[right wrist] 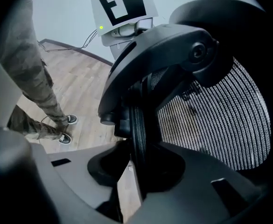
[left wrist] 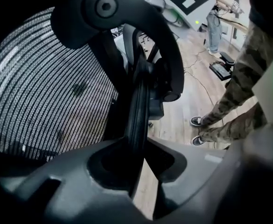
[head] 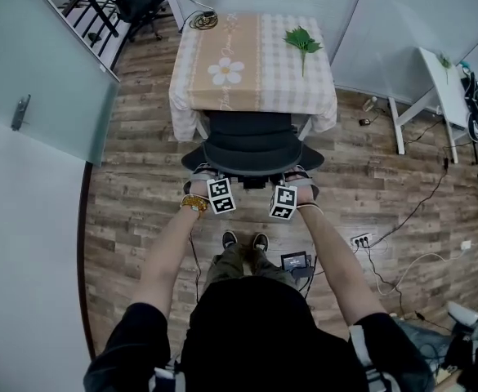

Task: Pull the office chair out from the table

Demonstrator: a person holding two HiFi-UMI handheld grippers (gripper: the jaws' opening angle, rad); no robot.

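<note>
Left claw (left wrist: 141, 146) clamps the thin backrest rim (left wrist: 138, 106); right claw (right wrist: 138, 155) grips the same rim further right. Office chair (head: 251, 149) sits just ahead, seat tucked under the checked worktop (head: 255, 96). Risks: an uneven pull swivels the chair and the rim slips free; it may also roll onto the shoes (head: 244, 240) close behind.

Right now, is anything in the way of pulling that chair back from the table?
The left gripper and right gripper clamp the backrest of the office chair. Behind it: the person's shoes and a small black box on the floor.
</note>
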